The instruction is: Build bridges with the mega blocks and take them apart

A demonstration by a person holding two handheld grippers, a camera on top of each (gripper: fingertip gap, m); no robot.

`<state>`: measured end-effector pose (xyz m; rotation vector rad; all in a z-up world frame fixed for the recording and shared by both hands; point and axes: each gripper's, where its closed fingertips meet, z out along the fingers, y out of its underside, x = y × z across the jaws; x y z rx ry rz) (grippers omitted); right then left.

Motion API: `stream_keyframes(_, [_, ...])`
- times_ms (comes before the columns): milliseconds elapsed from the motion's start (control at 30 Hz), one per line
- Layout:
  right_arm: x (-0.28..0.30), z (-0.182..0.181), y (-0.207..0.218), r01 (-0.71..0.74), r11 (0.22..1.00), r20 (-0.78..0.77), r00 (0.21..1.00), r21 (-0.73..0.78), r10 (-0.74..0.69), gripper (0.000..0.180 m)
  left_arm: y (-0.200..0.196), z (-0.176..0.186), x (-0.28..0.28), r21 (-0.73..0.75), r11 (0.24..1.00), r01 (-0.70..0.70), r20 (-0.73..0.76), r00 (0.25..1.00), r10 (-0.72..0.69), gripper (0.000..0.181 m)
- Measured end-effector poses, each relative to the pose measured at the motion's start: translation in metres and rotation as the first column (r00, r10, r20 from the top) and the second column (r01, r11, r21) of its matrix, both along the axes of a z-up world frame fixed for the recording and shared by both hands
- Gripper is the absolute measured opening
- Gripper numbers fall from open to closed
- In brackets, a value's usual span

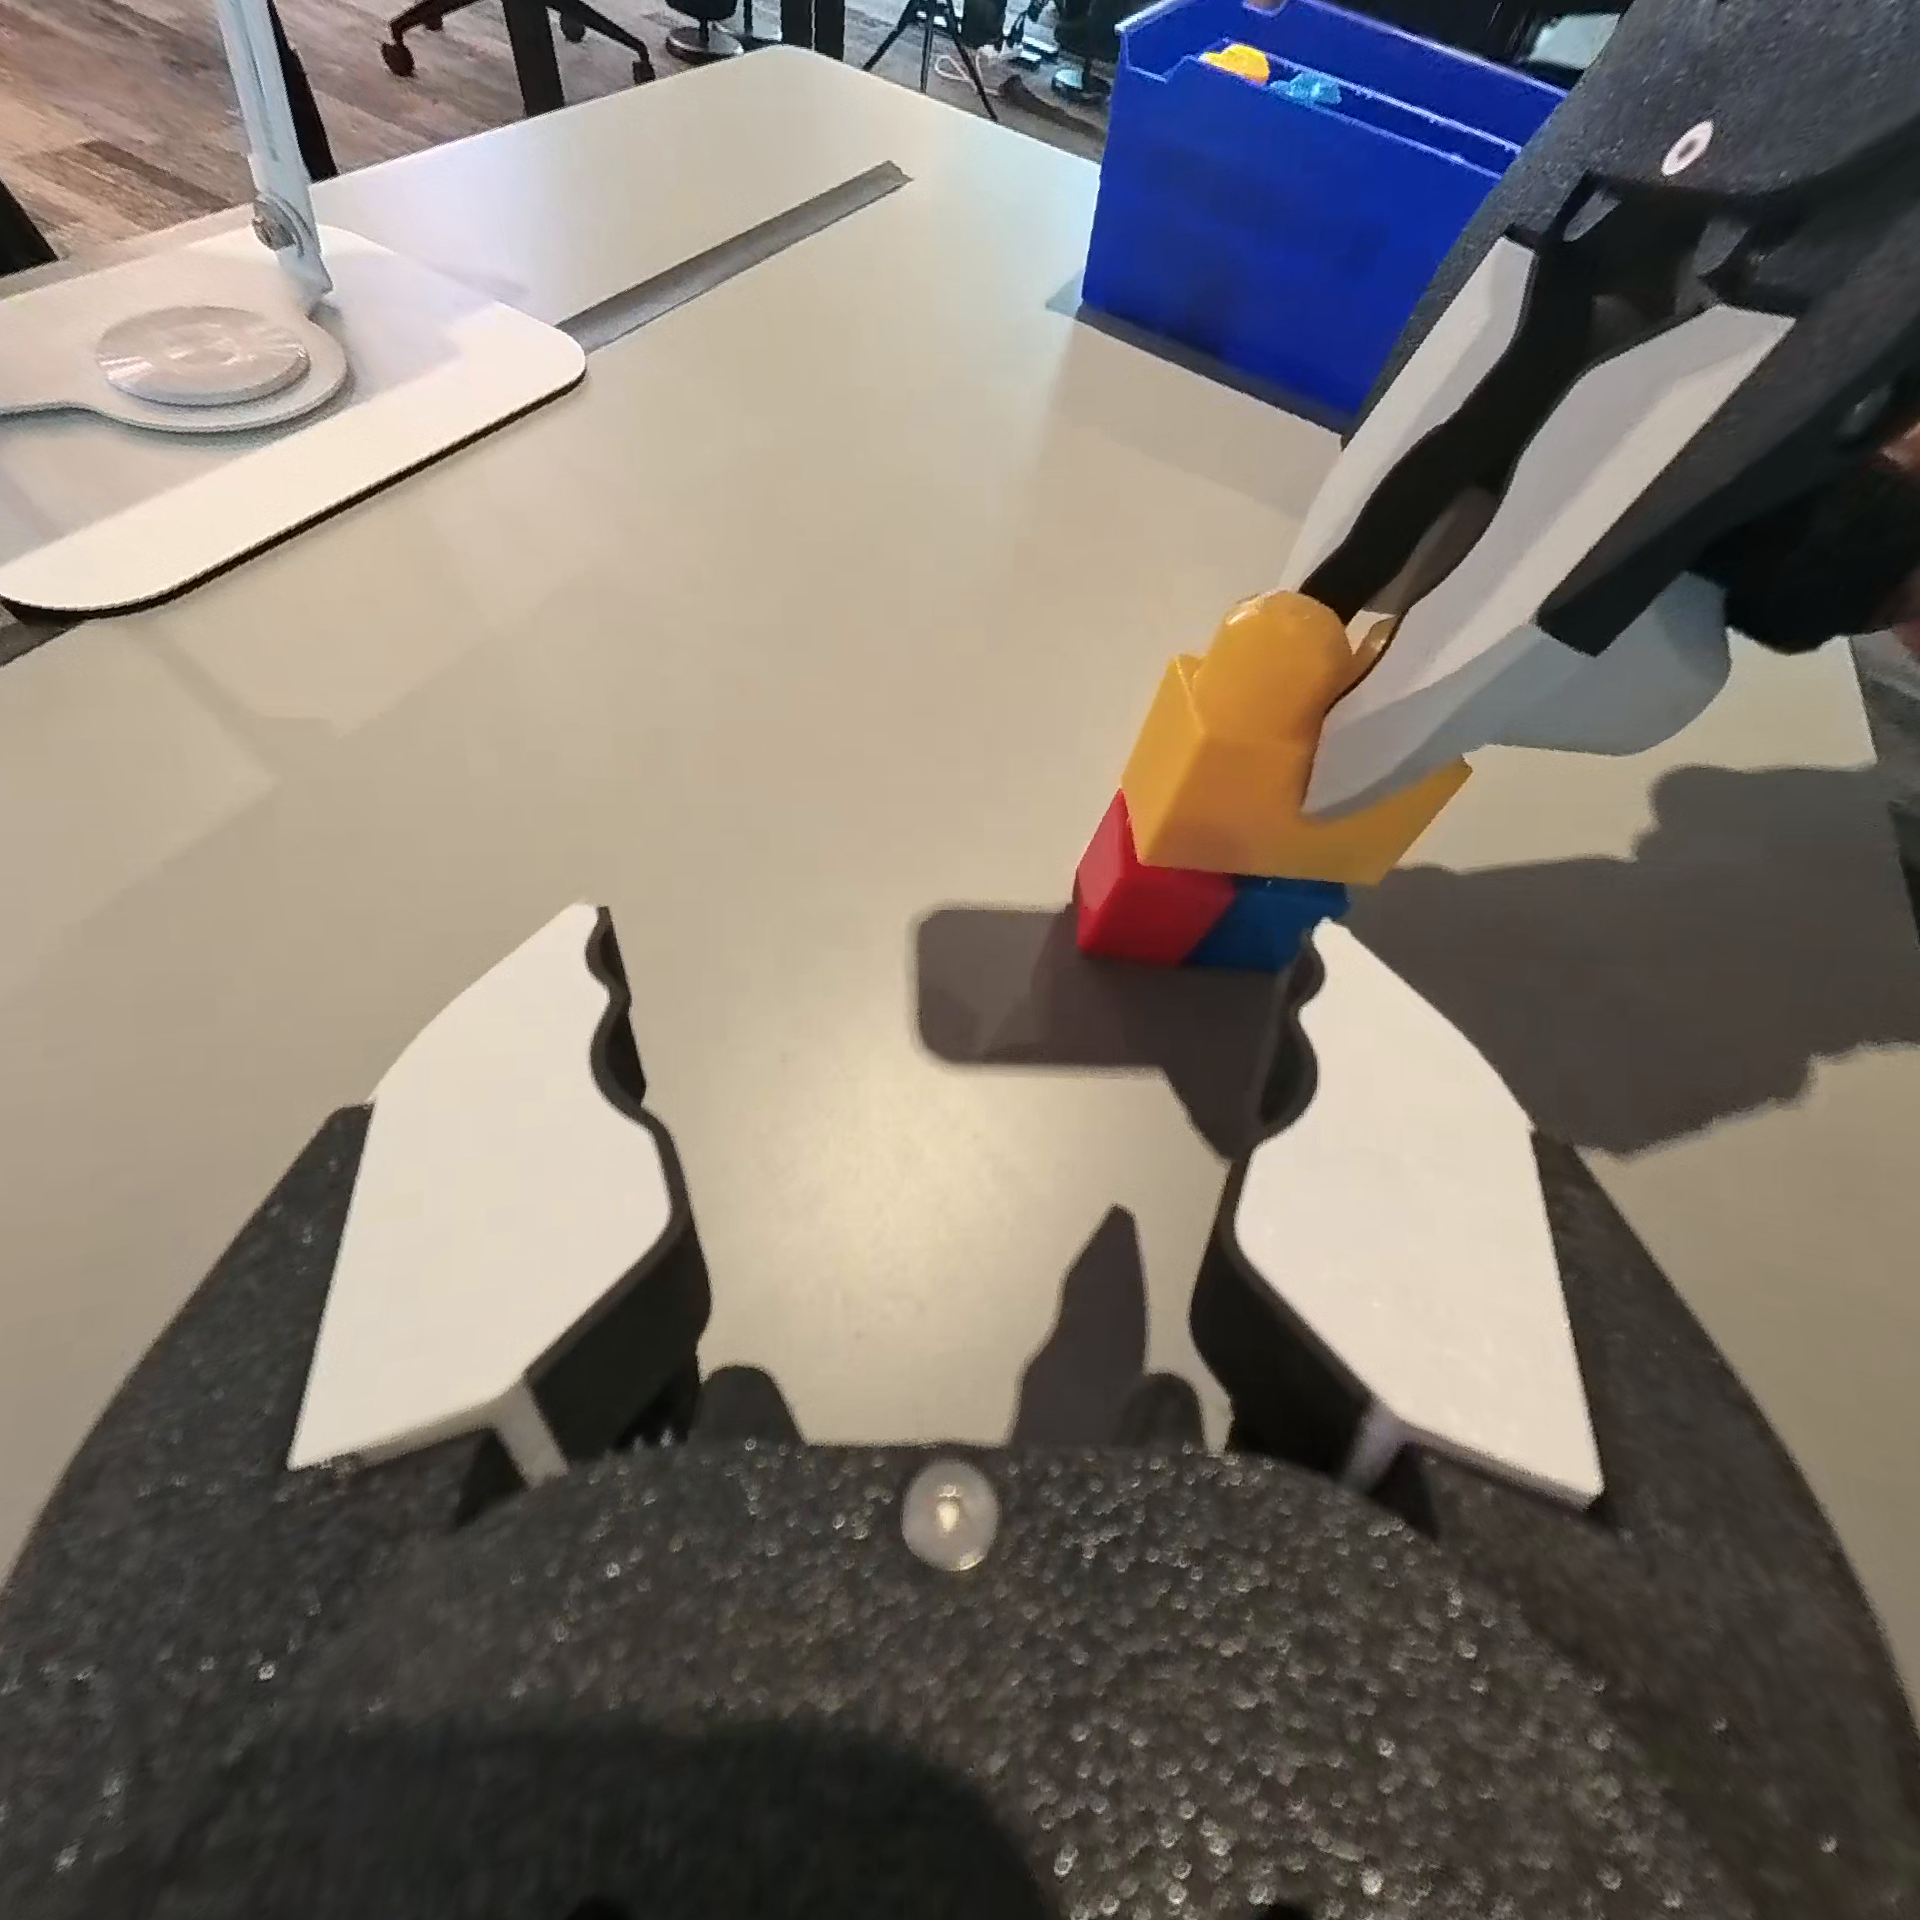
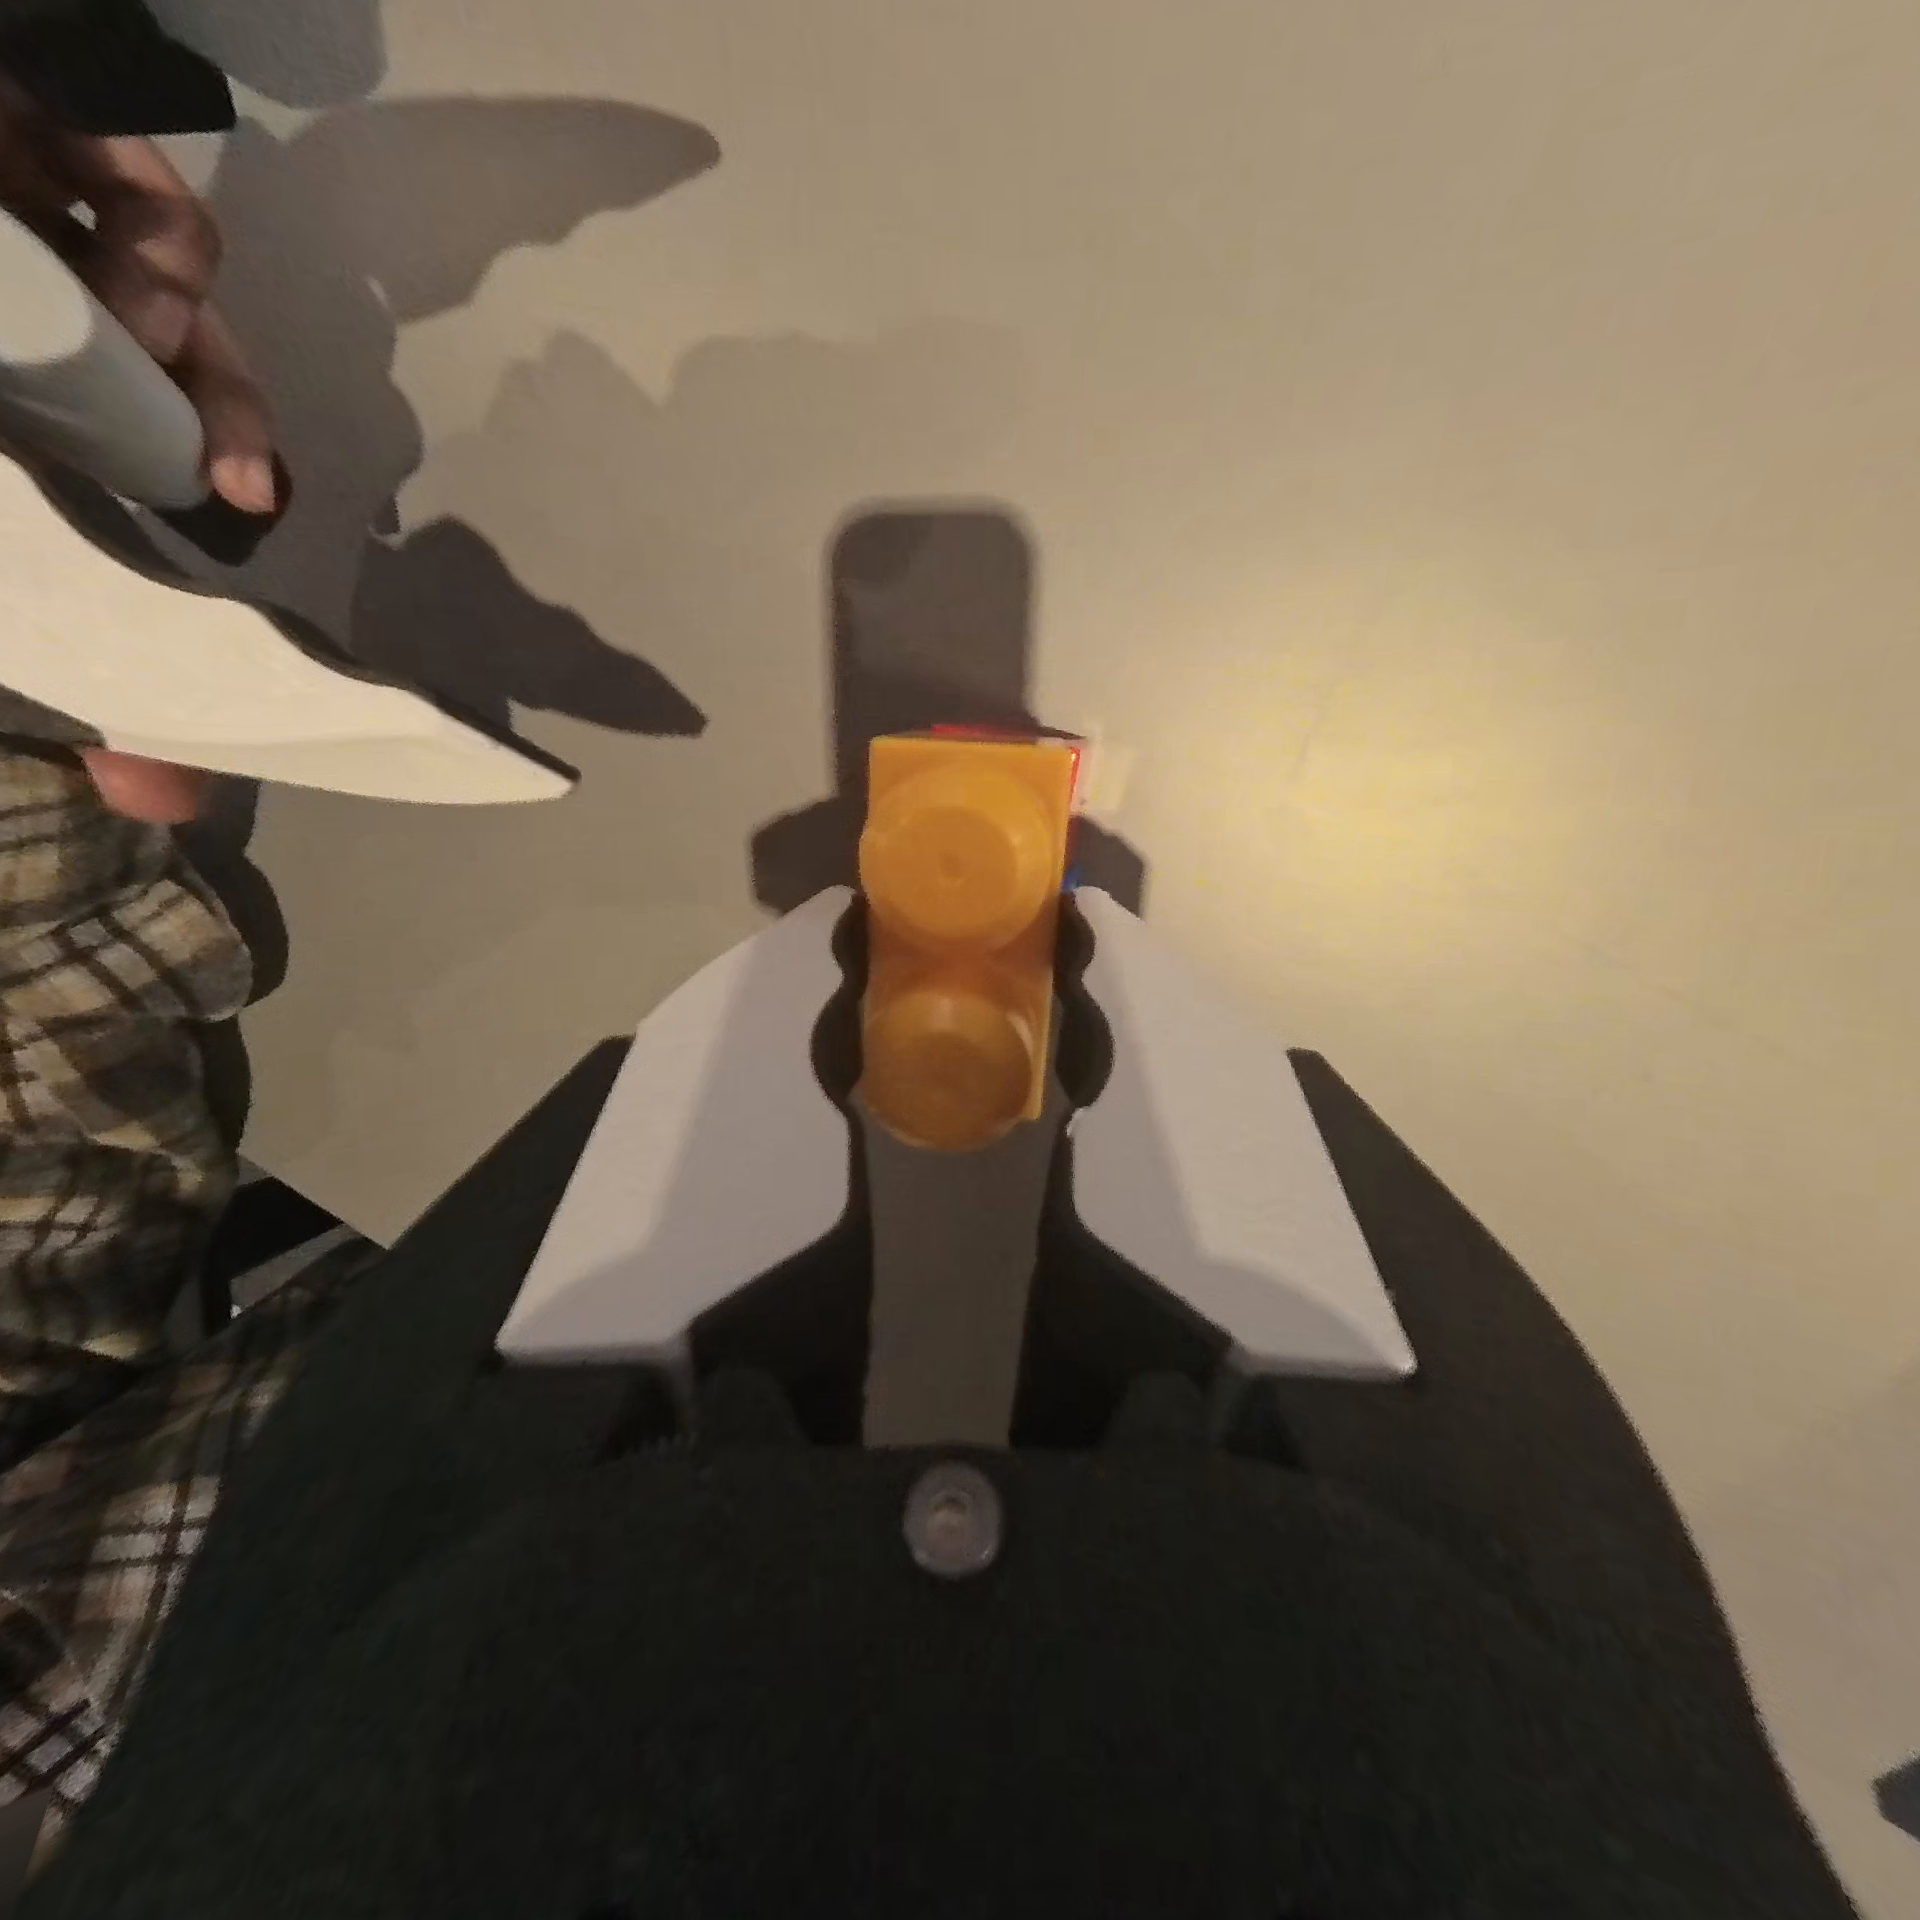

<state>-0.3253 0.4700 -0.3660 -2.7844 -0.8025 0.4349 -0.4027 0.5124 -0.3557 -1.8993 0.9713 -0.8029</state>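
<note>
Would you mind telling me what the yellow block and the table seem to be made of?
The yellow block, held in the right hand-held gripper, looks like moulded plastic: glossy, with smooth rounded studs catching highlights. The table appears to be a smooth matte off-white laminate, faintly reflective; its core material cannot be told.

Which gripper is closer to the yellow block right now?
Right. The right gripper has its jaws shut on the yellow block, which sits atop the red block and blue block. The left gripper waits open, short of the stack.
</note>
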Motion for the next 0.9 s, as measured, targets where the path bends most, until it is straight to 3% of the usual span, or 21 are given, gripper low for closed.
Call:
stream_keyframes(567, [-0.002,-0.004,-0.001,-0.004,0.999,0.062,0.998,0.038,0.002,0.035,0.0,-0.003,0.002,-0.01,1.0,-0.004,-0.003,1.0,0.004,0.116])
stream_keyframes(900, [-0.004,-0.012,-0.001,0.048,0.997,-0.038,0.998,0.066,-0.046,0.037,0.001,-0.001,0.001,-0.008,1.0,-0.01,0.004,1.0,0.01,0.114])
